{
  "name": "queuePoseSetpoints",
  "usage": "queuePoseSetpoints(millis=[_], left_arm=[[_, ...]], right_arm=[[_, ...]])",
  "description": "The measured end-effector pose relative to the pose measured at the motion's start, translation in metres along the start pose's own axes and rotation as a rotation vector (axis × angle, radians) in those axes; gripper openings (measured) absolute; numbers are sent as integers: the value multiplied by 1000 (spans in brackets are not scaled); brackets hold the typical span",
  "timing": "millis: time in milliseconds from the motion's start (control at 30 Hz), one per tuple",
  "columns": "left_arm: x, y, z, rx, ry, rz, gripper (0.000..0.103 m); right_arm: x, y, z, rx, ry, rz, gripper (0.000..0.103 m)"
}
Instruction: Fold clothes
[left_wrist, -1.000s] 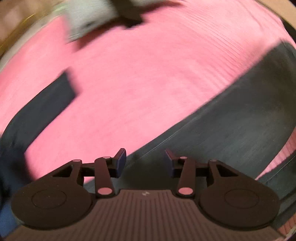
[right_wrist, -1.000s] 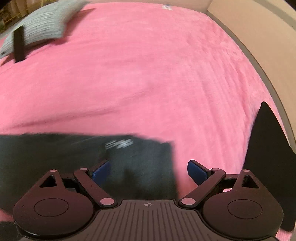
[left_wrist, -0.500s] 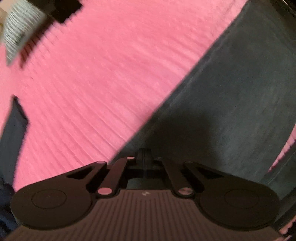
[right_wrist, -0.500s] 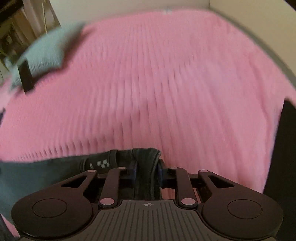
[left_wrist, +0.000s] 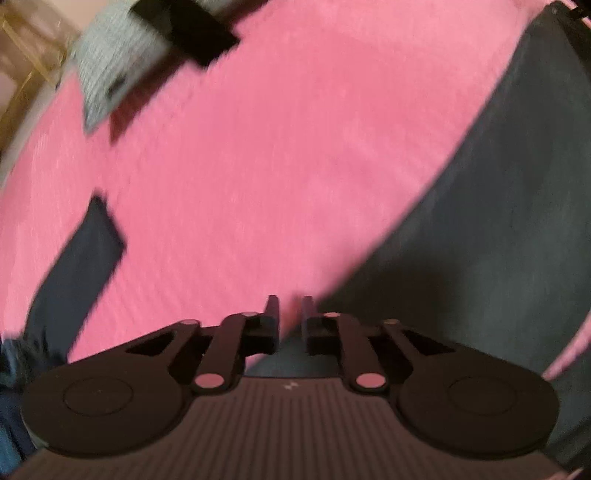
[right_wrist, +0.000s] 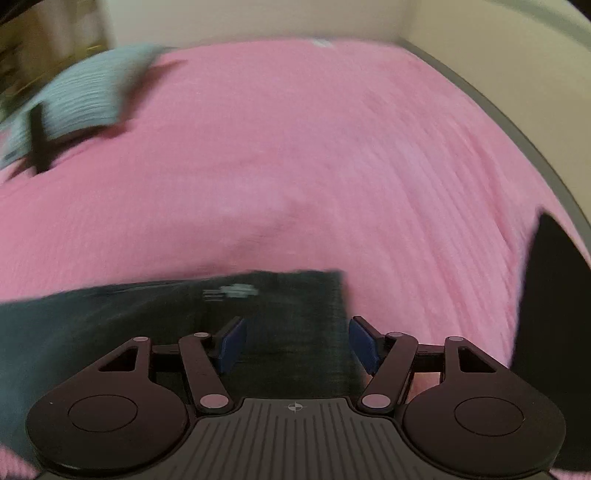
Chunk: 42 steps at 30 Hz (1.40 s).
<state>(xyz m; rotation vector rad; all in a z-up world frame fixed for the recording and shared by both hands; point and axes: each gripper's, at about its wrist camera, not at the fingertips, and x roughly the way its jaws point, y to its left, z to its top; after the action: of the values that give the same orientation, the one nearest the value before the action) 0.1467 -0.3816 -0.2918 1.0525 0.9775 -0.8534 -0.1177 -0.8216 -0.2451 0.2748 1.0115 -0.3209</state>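
Note:
A dark grey garment (left_wrist: 498, 240) lies flat on the pink bedspread (left_wrist: 277, 147), filling the right side of the left wrist view. My left gripper (left_wrist: 290, 314) sits at its near edge. The fingers are a narrow gap apart, with pink showing between them and no cloth held. In the right wrist view the same garment (right_wrist: 147, 325) spreads from the left to a squared corner bearing a small white print (right_wrist: 231, 291). My right gripper (right_wrist: 295, 343) hovers over that corner, blue pads wide apart and holding nothing. Both views are motion-blurred.
A grey knit cushion (right_wrist: 85, 99) with a black strip on it lies at the far left of the pink bedspread (right_wrist: 295, 166). A dark blue cloth strip (left_wrist: 81, 266) lies left of my left gripper. A black shape (right_wrist: 554, 314) sits at the right, near the grey bed edge (right_wrist: 517, 122) and wall.
Half a second ago both grippers were shut on bunched dark cloth. Now both stand open and the garment lies flat on the bedspread. The right fingers opened wide, the left only slightly.

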Motion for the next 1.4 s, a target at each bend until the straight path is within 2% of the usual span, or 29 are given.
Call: queuePoseSetpoints(millis=[100, 133, 167, 200, 233, 400, 500, 533, 567, 600, 667, 800, 867, 933, 1000, 1067, 1133, 1233, 1333, 1400], left_arm=[[-7, 20, -35, -21, 22, 24, 25], [-8, 28, -44, -25, 23, 34, 34], [-9, 36, -54, -29, 23, 44, 38], [-8, 44, -62, -36, 23, 48, 39], [-5, 53, -69, -43, 24, 49, 41], [23, 95, -91, -29, 4, 21, 52], [40, 111, -101, 34, -19, -50, 53], [46, 115, -105, 66, -20, -82, 50], [51, 120, -110, 80, -19, -136, 37], [54, 126, -113, 67, -22, -194, 31], [53, 134, -114, 70, -27, -242, 8], [25, 154, -112, 70, -165, -187, 8], [20, 162, -110, 51, -197, -161, 9], [24, 160, -112, 49, -167, -161, 12], [20, 156, -126, 42, -155, -94, 14], [6, 154, -149, -5, -155, -40, 25], [-14, 146, -178, -74, -157, -32, 33], [-37, 119, -223, -219, -91, -146, 46], [-47, 67, -258, -297, 0, -259, 48], [-46, 40, -270, -338, 34, -301, 50]], right_arm=[[-10, 44, 2, -101, -1, 68, 66], [-14, 59, 3, -135, -2, 91, 69], [-10, 78, 2, -176, 7, 117, 74], [-7, 103, 0, -223, 14, 144, 84], [-5, 125, -4, -255, 21, 171, 86], [5, 221, -35, -360, 77, 263, 86], [3, 263, -56, -374, 110, 271, 86], [3, 274, -62, -365, 123, 271, 86], [2, 284, -67, -348, 131, 269, 86], [-1, 293, -72, -329, 139, 266, 86], [-5, 312, -80, -290, 155, 262, 86], [-18, 344, -93, -253, 179, 266, 86], [-27, 354, -101, -253, 193, 257, 86], [-36, 358, -110, -244, 201, 244, 86], [-47, 356, -119, -219, 203, 227, 86], [-57, 346, -131, -163, 205, 192, 86], [-65, 335, -142, -95, 207, 156, 86], [-78, 310, -160, 23, 210, 130, 86], [-89, 290, -176, 45, 214, 105, 86], [-96, 279, -185, 33, 217, 79, 86]])
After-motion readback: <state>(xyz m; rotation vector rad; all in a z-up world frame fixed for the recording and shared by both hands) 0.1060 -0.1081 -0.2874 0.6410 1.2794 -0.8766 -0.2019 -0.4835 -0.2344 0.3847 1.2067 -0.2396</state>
